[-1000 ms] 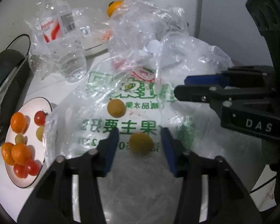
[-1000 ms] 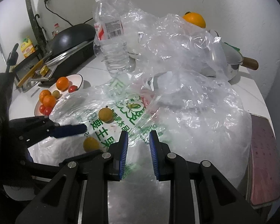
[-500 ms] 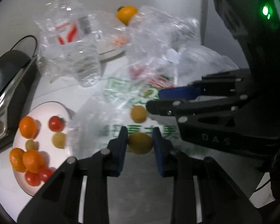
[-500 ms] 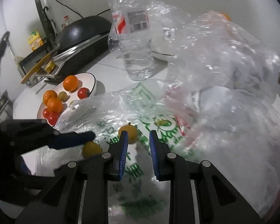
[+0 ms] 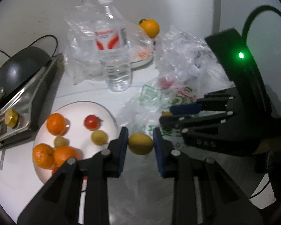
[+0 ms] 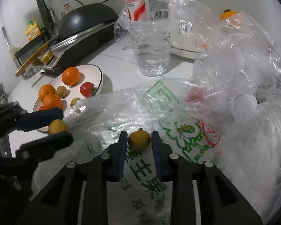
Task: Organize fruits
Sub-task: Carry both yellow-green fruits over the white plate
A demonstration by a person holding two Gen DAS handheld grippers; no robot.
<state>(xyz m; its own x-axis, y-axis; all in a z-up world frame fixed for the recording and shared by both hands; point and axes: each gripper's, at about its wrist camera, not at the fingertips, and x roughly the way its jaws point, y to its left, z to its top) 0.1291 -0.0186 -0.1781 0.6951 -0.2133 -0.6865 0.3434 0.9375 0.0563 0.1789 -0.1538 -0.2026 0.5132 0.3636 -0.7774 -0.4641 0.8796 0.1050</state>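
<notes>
My left gripper (image 5: pixel 140 142) is shut on a small yellow fruit (image 5: pixel 140 143) and holds it just right of the white plate (image 5: pixel 95 106); the same fruit shows in the right wrist view (image 6: pixel 57 126). The plate holds several oranges, tomatoes and small yellow fruits. My right gripper (image 6: pixel 138 142) has its jaws around a second yellow fruit (image 6: pixel 139 141) that lies on the printed plastic bag (image 6: pixel 164 97); its pads sit at the fruit's sides. The right gripper also shows in the left wrist view (image 5: pixel 175 115).
A clear water bottle (image 5: pixel 112 52) stands behind the plate. A black pan on a stove (image 6: pixel 84 24) is at the left. An orange (image 5: pixel 149 28) sits on a white cooker at the back. Crumpled clear bags (image 6: pixel 243 60) fill the right side.
My left gripper closed on the yellow fruit and carried it left off the bag toward the plate. My right gripper opened a little and moved forward around the second fruit.
</notes>
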